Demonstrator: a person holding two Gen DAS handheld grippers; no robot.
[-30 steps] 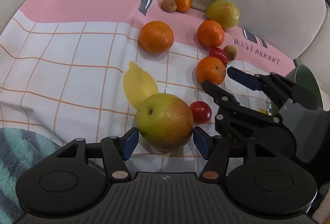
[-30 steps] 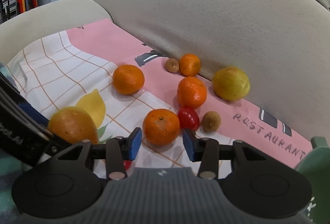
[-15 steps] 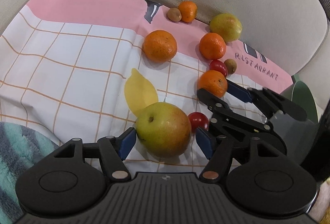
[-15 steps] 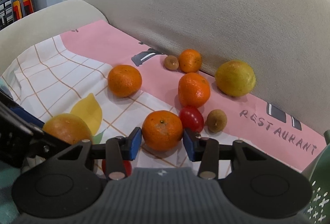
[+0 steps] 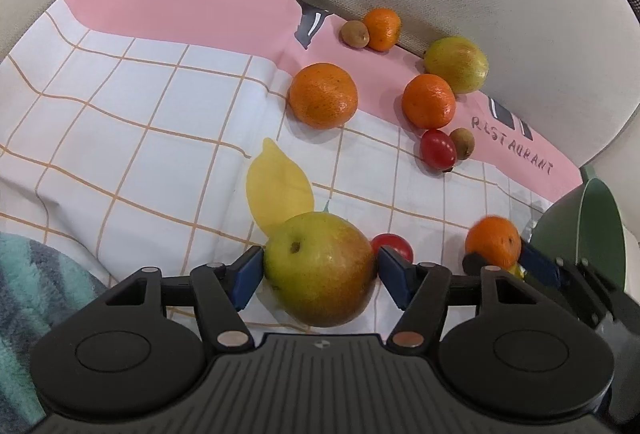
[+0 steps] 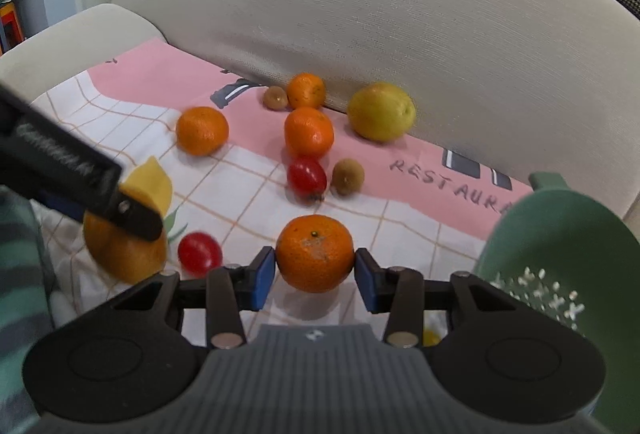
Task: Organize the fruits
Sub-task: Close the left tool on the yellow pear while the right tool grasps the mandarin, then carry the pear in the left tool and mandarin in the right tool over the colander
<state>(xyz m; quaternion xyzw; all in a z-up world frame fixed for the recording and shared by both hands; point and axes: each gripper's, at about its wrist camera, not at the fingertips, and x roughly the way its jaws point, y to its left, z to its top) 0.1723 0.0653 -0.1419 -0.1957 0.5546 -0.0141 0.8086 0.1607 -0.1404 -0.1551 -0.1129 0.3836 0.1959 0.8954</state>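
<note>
My left gripper is shut on a large green-red apple and holds it just above the cloth. My right gripper is shut on a tangerine, lifted off the cloth beside the green colander. That tangerine also shows in the left wrist view. On the cloth lie more tangerines, a yellow-green apple, two red tomatoes and two small brown fruits.
The fruit lies on a pink and white checked cloth spread over a beige sofa seat. A teal striped blanket lies at the left. The colander shows at the right in the left wrist view.
My right gripper closed on the tangerine, lifted it and moved right toward the colander. My left gripper closed on the apple and raised it slightly.
</note>
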